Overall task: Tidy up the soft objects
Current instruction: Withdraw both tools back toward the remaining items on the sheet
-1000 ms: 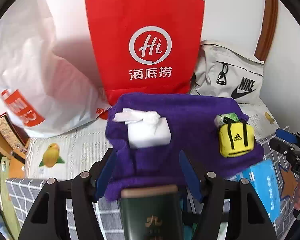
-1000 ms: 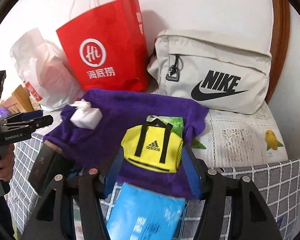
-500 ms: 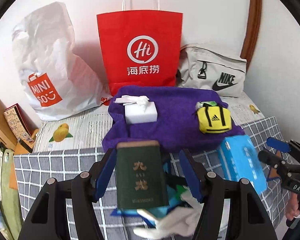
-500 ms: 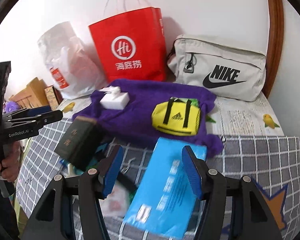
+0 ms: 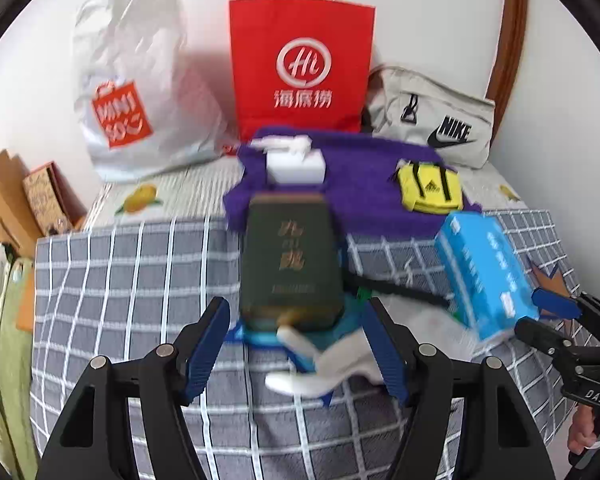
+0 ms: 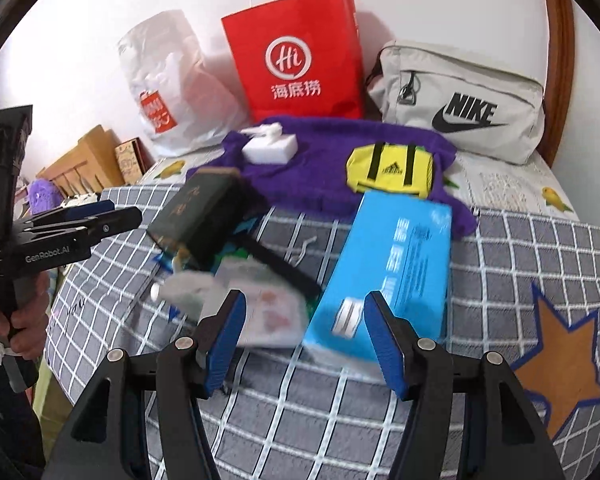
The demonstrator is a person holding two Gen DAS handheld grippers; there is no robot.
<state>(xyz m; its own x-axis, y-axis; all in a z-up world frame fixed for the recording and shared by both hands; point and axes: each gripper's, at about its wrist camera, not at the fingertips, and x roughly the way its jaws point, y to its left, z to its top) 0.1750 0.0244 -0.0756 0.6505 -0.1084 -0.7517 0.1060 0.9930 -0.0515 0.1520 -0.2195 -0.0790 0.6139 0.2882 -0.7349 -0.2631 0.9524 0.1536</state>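
Observation:
A purple towel [image 5: 364,184] [image 6: 324,168] lies at the back of the bed with a white sponge block [image 5: 296,166] [image 6: 270,148] and a small yellow Adidas bag [image 5: 428,188] [image 6: 390,170] on it. A dark green box [image 5: 290,268] [image 6: 202,214] and a blue tissue pack [image 5: 484,272] [image 6: 388,276] lie on the checked blanket, with white and blue soft items [image 5: 324,360] [image 6: 260,308] between them. My left gripper [image 5: 296,356] is open and empty, just short of the green box. My right gripper [image 6: 304,340] is open and empty, at the near end of the tissue pack.
A red paper bag [image 5: 302,68] [image 6: 296,56], a white Miniso plastic bag [image 5: 136,100] [image 6: 168,92] and a beige Nike bag [image 5: 432,120] [image 6: 460,108] stand against the wall. Cardboard boxes [image 5: 16,200] sit at the left. The checked blanket [image 5: 120,280] [image 6: 520,280] covers the bed's front.
Both grippers have pulled back and away from the towel. More of the blanket, the green box and the tissue pack has come into view. Both stay open.

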